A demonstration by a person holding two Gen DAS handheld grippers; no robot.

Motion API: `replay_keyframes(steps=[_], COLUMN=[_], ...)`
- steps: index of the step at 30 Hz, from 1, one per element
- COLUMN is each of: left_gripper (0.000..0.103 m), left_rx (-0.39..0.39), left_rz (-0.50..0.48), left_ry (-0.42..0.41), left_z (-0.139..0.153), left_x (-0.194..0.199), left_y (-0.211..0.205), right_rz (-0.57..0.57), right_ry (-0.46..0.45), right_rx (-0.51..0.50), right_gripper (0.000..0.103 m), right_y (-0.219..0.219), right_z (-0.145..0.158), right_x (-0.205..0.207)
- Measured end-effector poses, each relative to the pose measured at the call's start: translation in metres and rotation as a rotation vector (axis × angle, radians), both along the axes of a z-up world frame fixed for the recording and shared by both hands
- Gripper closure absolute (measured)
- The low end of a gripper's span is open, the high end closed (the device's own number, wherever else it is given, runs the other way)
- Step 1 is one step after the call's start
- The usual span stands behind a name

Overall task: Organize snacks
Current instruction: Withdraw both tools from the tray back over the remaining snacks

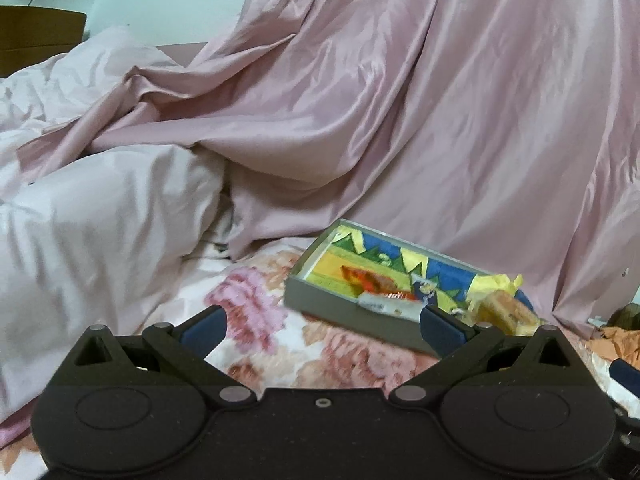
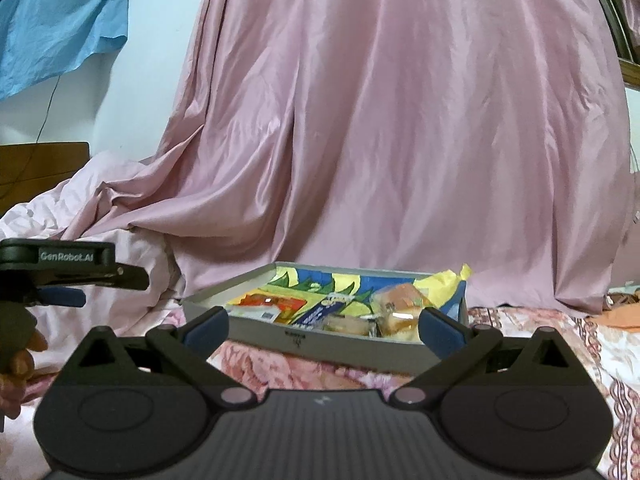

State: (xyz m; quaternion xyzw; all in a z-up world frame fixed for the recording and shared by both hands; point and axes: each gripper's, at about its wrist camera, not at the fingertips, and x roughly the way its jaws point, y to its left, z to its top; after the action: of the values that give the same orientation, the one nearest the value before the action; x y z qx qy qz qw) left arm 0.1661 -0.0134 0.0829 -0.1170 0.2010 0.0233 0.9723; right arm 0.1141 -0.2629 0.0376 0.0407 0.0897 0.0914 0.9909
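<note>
Right wrist view: my right gripper (image 2: pixel 322 330) gapes wide and empty, the snack box (image 2: pixel 332 346) dead centre ahead, long axis across frame; left gripper (image 1: pixel 320 330), equally wide and empty, sees it lower right.

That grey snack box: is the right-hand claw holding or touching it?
Apart. In the right wrist view the right gripper stands open and empty, with flowered bedspread visible between its fingertips and the grey box.

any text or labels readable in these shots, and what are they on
"GenRobot.AI": on the side of the left tongs, seen in the right wrist view.
Small mark on the grey box front wall: too small to read.
Print on the snack packets inside: blurred, unreadable.
</note>
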Motion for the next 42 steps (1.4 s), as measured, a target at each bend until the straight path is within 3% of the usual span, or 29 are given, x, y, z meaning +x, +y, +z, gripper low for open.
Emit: replay_keyframes(steps=[25, 42], left_gripper=[0.001, 0.001], left_rx=[0.113, 0.176], left_rz=[-0.020, -0.056], left_ry=[0.081, 0.160], left_z=[-0.042, -0.065], left_x=[-0.109, -0.120], left_y=[0.014, 0.007], right_rz=[0.057, 0.068], right_ry=[0.124, 0.253], right_rx=[-0.065, -0.090], right_gripper=[0.000, 0.000], right_y=[0.024, 0.032], right_z=[-0.035, -0.056], right_x=[-0.081, -0.082])
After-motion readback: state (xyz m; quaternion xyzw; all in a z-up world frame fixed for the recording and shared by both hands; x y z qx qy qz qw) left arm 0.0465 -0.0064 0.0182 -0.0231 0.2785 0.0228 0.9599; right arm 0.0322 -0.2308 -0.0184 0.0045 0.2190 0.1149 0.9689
